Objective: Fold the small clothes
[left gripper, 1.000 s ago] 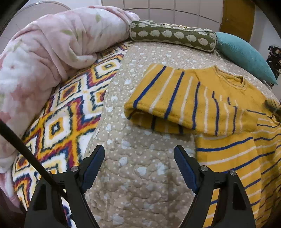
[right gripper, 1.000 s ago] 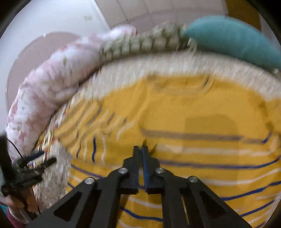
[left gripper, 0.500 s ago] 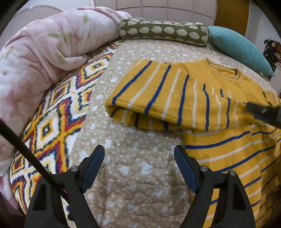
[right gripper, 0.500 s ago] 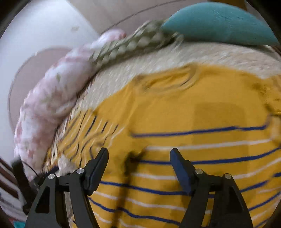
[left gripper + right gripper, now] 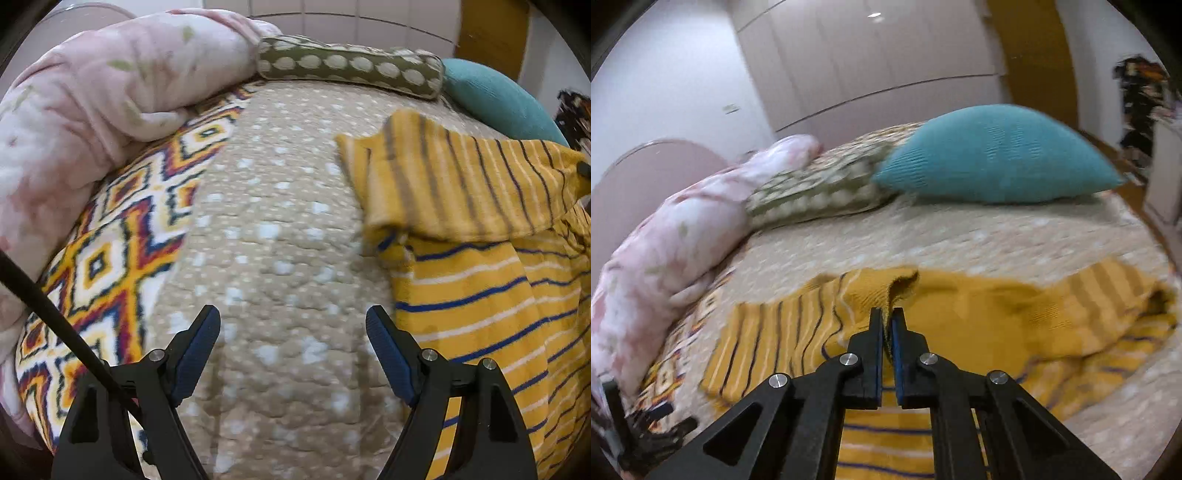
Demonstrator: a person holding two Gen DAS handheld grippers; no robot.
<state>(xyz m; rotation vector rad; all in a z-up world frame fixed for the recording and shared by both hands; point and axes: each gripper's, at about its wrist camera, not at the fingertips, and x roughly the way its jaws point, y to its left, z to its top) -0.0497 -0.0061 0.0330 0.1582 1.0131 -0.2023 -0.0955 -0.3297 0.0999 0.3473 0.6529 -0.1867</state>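
Two grippers: right gripper [image 5: 886,325] pinches a raised fold of the sweater [image 5: 960,317]. Left gripper [image 5: 293,347] wide, over bare quilt [image 5: 280,229]. Sweater blurred, partly cut off.

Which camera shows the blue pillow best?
The right wrist view: the teal pillow fills the middle there, whole though a bit blurred. The left wrist view shows only part of it, at the top right behind the yellow sweater.

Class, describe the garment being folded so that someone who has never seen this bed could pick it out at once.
Start at the bed's beige dotted quilt, with the teal pillow and olive spotted bolster at its far end. In front of the pillow lies the yellow striped sweater, pinched by the right gripper. It alone is mustard yellow with thin blue and white stripes, unlike the pink floral duvet beside the quilt.
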